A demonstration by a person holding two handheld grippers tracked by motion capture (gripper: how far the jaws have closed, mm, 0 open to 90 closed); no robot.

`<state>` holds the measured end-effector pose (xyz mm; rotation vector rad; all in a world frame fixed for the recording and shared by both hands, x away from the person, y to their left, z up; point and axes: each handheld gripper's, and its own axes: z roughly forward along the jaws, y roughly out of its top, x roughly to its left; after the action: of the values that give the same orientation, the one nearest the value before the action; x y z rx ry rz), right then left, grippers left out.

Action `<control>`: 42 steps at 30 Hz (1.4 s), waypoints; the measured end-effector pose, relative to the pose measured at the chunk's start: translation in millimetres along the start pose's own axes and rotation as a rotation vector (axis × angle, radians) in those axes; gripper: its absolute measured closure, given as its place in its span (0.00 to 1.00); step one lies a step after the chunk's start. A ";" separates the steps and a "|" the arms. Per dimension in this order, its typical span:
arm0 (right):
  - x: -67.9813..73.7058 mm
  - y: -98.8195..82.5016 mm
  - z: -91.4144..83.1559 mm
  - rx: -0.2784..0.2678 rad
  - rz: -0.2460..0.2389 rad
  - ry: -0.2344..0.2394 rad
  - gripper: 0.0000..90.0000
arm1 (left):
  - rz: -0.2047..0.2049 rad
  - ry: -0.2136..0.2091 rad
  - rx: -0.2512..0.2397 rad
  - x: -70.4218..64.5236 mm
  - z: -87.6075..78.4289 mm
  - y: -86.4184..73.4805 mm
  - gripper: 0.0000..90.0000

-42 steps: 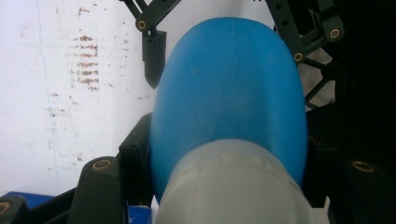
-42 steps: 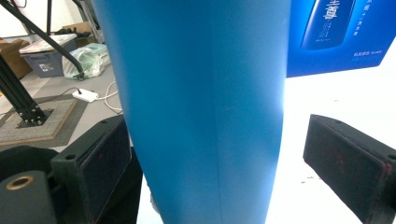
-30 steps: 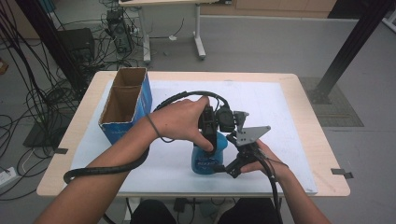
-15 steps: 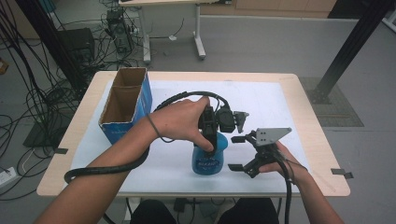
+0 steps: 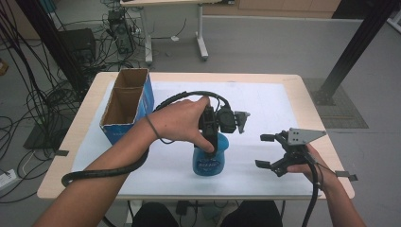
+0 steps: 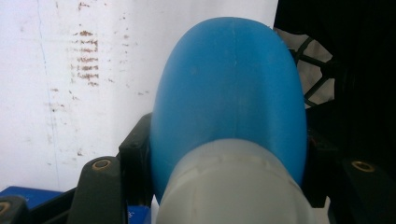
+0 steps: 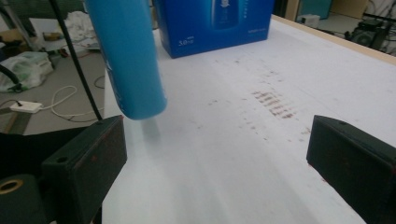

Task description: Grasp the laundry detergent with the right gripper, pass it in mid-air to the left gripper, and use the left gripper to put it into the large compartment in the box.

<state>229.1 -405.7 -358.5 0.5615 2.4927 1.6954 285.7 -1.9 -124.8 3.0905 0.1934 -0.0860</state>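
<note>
A table (image 5: 302, 85) carries a white sheet (image 5: 265, 109). At its far left stands an open blue box (image 5: 126, 106). Near the middle front a blue bottle (image 5: 211, 158) is gripped at its shoulder, just below the white neck, by the left gripper (image 5: 213, 135), its jaws tight against both sides. To the right, well apart from the bottle, the right gripper (image 5: 269, 151) has its jaws spread wide, with nothing between them.

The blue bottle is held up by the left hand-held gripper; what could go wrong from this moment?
1. The left hand-held gripper clamps the blue bottle near its top only; the smooth round body could slip or swing.
2. In the right gripper view the bottle seems lifted off the white sheet, so a slip might drop it near the table edge.
3. The open right hand-held gripper is empty and apart, giving no support.
</note>
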 end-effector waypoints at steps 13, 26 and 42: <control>0.6 -10.4 -33.1 -0.004 0.032 -0.091 0.05 | -0.019 -0.002 0.008 1.4 -1.8 -3.1 0.42; 0.1 -16.5 -43.0 -0.007 0.060 -0.141 0.05 | -0.157 0.018 -0.017 6.1 -4.4 -6.8 0.42; -2.2 -19.6 -45.2 -0.010 0.086 -0.171 0.05 | -0.484 0.026 -0.057 30.8 -21.3 -15.9 0.42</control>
<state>214.3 -452.7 -359.2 0.7882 2.3716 1.6118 315.4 18.6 -105.9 2.9152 0.9203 -0.0537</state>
